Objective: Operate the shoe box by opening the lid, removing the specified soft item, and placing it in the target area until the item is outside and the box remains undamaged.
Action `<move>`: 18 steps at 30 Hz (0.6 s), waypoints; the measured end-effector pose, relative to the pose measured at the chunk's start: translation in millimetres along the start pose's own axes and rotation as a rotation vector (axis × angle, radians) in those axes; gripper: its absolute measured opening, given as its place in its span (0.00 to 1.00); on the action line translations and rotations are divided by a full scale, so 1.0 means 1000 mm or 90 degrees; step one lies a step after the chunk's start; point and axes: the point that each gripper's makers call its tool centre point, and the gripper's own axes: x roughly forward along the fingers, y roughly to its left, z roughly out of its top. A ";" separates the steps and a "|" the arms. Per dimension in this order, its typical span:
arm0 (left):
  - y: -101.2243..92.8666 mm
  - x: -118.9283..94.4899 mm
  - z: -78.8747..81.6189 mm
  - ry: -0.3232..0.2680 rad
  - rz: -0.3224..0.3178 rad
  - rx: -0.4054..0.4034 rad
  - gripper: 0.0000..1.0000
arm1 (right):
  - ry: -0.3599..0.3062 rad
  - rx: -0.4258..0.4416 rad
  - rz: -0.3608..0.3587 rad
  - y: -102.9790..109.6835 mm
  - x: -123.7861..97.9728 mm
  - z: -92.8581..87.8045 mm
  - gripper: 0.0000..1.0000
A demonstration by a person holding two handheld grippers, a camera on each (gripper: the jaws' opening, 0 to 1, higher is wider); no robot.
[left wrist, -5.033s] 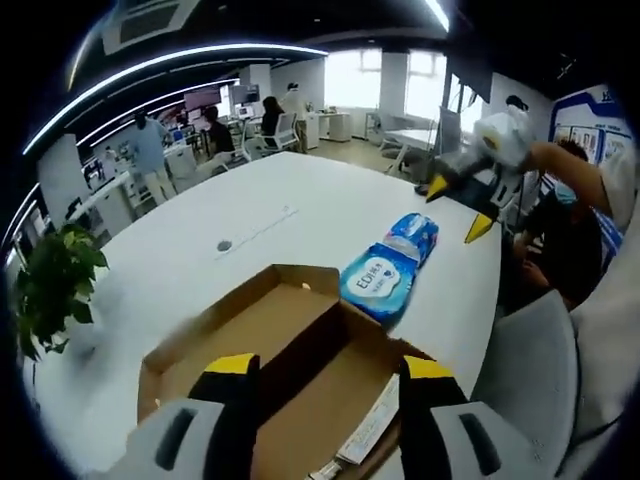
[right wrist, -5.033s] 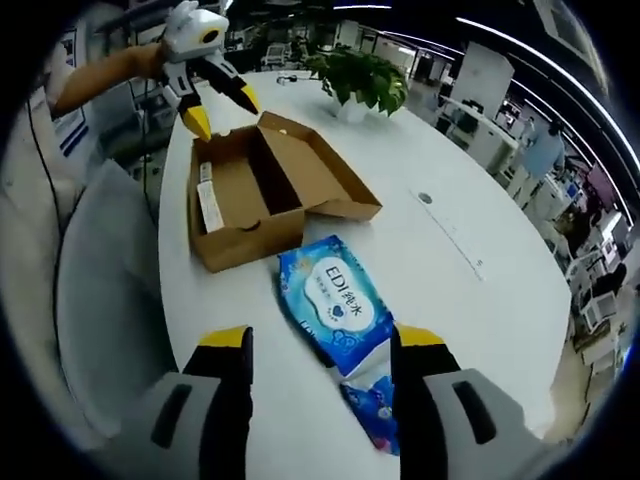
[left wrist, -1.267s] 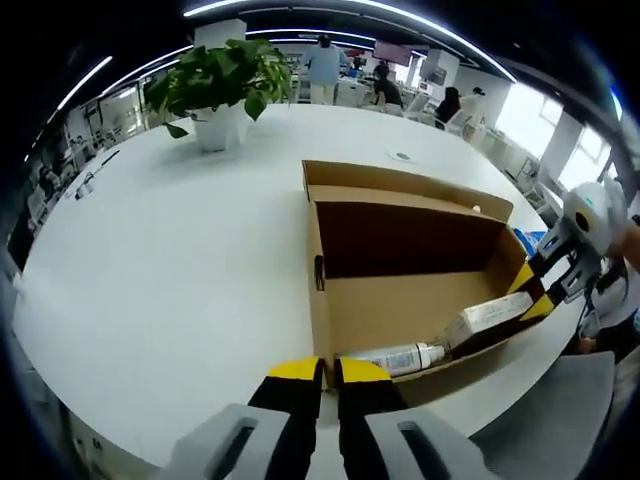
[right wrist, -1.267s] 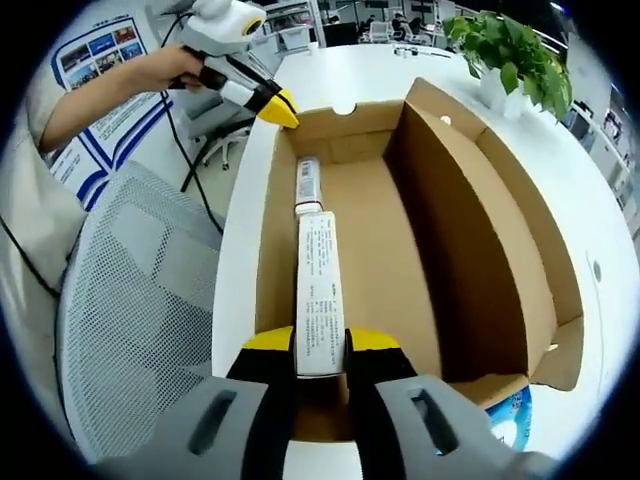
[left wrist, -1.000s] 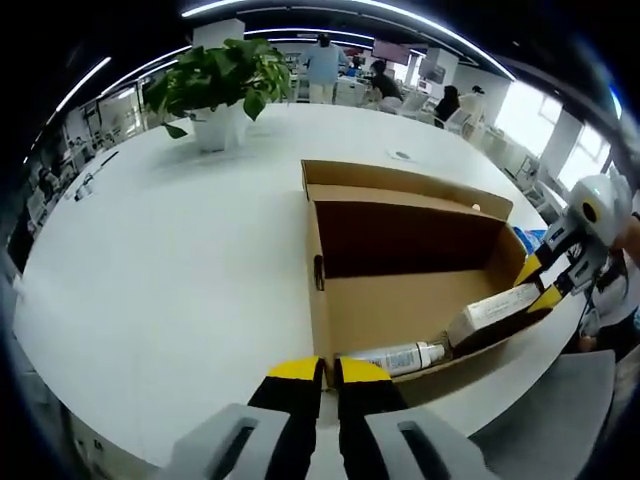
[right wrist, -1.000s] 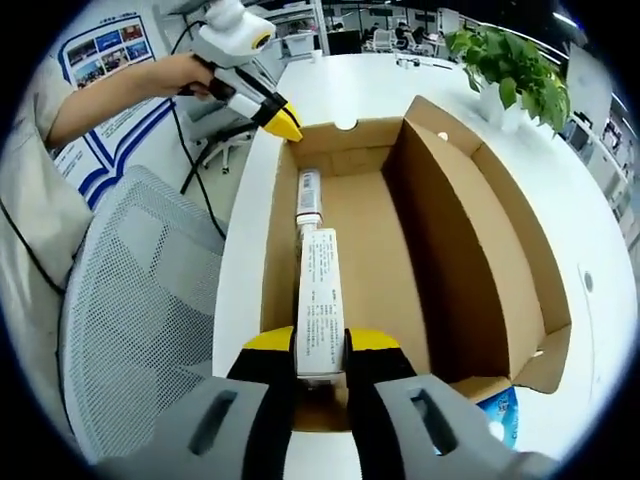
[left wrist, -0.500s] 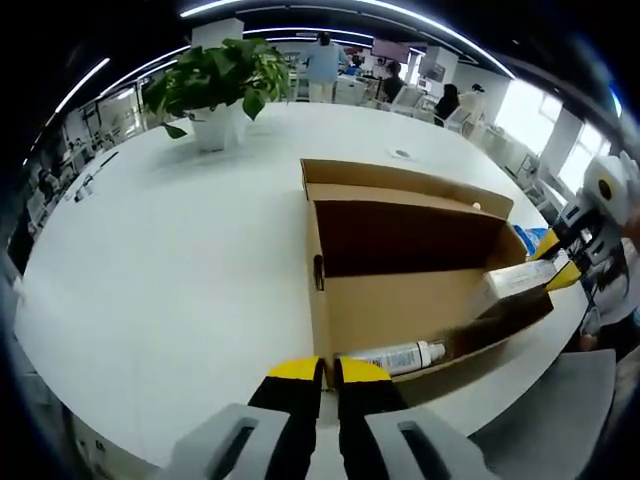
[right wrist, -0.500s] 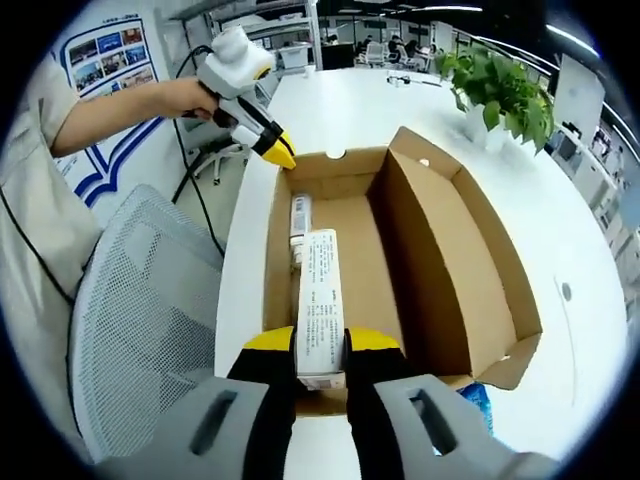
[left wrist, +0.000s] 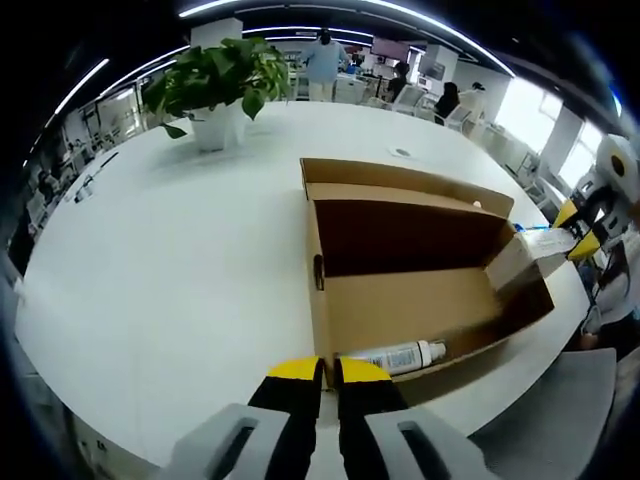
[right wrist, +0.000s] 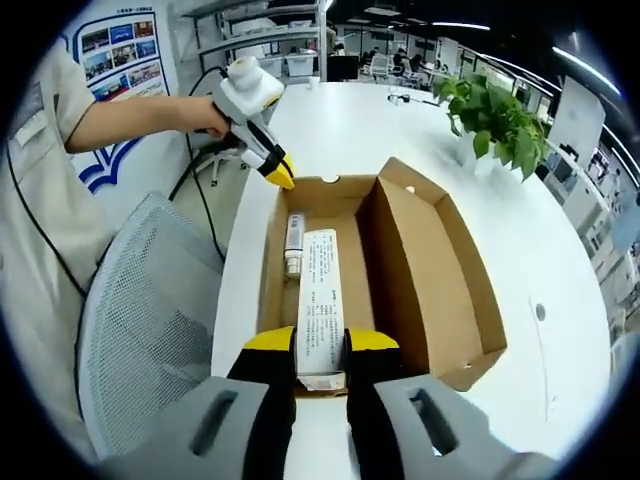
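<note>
the right gripper is clamped on one end of the white carton, long axis running forward from the jaws above the open shoe box, while the left gripper, jaws closed, seemingly pinches the box's wall.

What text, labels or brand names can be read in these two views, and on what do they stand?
None can be read.
White carton held in the right gripper: several lines of small print, too small to read.
White tube lying in the shoe box: dark print, blurred.
Wall poster behind the person: blue panels and small pictures, lettering too small to read.
</note>
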 end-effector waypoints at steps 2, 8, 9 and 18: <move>0.000 0.000 0.000 0.000 -0.001 0.000 0.05 | -0.001 -0.005 -0.003 -0.002 -0.005 0.000 0.15; 0.000 0.000 0.000 0.001 -0.001 -0.001 0.05 | -0.004 -0.013 -0.017 -0.012 -0.023 -0.002 0.15; 0.000 0.000 0.000 0.001 -0.001 -0.001 0.05 | -0.004 -0.013 -0.017 -0.014 -0.027 -0.003 0.15; 0.001 0.001 0.000 0.004 -0.001 -0.001 0.05 | -0.006 -0.015 -0.034 -0.030 -0.056 -0.013 0.15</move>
